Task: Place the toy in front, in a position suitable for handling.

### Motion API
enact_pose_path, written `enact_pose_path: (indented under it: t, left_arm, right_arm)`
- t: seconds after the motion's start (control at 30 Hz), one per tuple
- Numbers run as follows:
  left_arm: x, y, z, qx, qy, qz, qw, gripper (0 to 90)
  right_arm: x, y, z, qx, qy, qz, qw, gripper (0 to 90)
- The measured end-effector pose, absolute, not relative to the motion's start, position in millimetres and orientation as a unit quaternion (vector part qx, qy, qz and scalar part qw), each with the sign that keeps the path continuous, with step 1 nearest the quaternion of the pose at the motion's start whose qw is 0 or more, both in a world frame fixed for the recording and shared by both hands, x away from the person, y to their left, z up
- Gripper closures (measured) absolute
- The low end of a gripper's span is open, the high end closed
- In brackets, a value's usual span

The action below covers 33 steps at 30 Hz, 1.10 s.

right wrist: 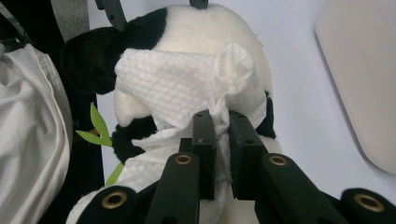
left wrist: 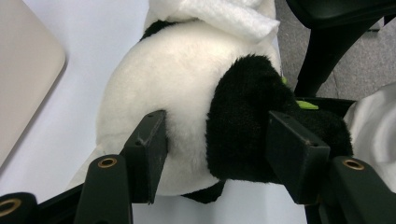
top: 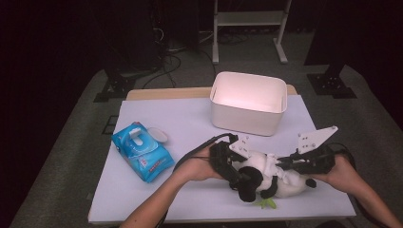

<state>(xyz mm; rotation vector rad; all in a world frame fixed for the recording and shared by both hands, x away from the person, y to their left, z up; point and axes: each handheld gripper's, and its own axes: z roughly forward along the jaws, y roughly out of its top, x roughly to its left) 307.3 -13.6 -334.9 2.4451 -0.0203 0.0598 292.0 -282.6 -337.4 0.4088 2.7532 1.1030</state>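
A black-and-white plush panda (top: 266, 179) lies on its side on the surface, just in front of the white bin (top: 248, 102). A white wet wipe (right wrist: 187, 88) is draped across its body, bunched at one end.

A white tub (top: 248, 111) is parked at the far side of the tabletop (top: 190, 123), and a blue wipes pack (top: 141, 152) is laid off to the left, its lid flipped open.
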Motion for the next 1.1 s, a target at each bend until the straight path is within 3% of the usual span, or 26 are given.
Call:
enact_pose_path:
  t: [0.53,1.1]
  left_arm:
    - [310,-11,-335,0.939,-0.002,0.020,0.343,39.7]
    - [311,-28,-321,0.941,-0.001,0.019,0.337,30.8]
  right_arm:
    - [279,-320,-328,0.171,0.912,0.361,0.094,81.8]
    - [283,-303,-347,0.164,0.913,0.367,0.069,82.2]
